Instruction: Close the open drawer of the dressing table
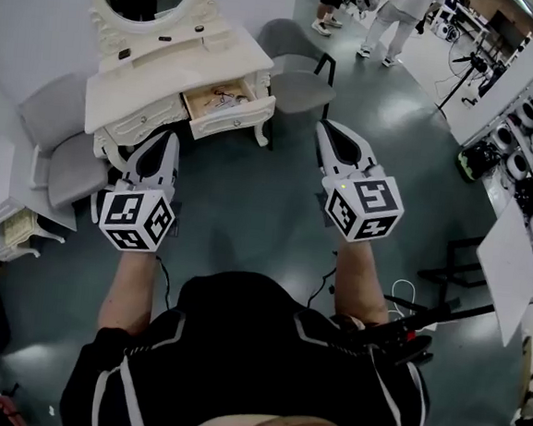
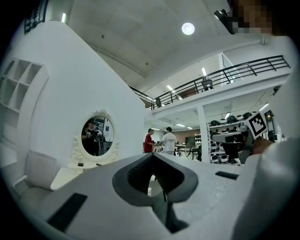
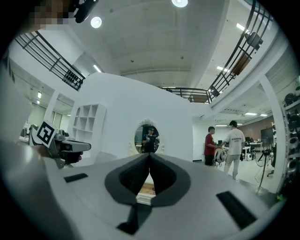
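Our left gripper (image 1: 166, 141) and right gripper (image 1: 327, 129) both have their jaws together, holding nothing. The open drawer (image 1: 228, 104) juts toward us from the dressing table (image 1: 157, 82), well ahead, and the right gripper seems better lined up with it.

Lighting was indoor, even, all from overhead. Ceiling lamps (image 2: 188, 28) clipped to white discs in both gripper views, and the strip lights under the balcony were blown out too. The white wall (image 2: 70, 93) read flat and bright.

Head view was dimmer. The floor (image 1: 248, 206) was dark with pale glare at top right, and shadow under the dressing table (image 1: 176, 79) was soft.

Gripper views were heavy fisheye, with black vignette in the corners and railings (image 2: 225, 70) bowed. The left gripper (image 2: 152, 154) and right gripper (image 3: 149, 154) were soft and out of focus up close, while the background was sharper. Head view bent at the edges.
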`<state>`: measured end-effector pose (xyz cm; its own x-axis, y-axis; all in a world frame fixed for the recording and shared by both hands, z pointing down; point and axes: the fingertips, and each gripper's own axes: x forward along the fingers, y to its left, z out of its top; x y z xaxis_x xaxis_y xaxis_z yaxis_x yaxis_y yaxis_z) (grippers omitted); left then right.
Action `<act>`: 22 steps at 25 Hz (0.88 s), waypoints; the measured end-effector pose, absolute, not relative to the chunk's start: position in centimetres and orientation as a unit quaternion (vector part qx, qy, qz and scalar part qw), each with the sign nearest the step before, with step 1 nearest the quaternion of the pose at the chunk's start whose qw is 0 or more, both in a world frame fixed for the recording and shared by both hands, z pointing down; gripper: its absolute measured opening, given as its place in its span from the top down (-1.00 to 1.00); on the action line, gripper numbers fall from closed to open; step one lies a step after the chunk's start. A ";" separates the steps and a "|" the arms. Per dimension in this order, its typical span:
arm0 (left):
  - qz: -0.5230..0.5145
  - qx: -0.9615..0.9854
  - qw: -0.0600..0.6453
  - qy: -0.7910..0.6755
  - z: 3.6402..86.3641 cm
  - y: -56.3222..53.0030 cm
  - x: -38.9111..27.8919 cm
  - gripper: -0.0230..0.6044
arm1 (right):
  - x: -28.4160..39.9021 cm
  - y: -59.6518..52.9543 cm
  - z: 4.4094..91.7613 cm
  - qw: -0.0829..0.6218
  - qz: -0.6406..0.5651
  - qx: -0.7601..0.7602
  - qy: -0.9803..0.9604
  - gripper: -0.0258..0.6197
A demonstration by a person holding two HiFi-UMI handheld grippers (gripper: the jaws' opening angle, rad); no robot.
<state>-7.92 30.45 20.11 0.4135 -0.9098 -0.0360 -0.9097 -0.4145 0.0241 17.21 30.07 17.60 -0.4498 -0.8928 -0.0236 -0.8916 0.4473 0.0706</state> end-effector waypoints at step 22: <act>-0.014 0.860 0.022 -0.509 23.6 17.5 -9.8 0.92 | 13.0 17.5 20.1 0.009 -0.021 0.511 -0.859 0.91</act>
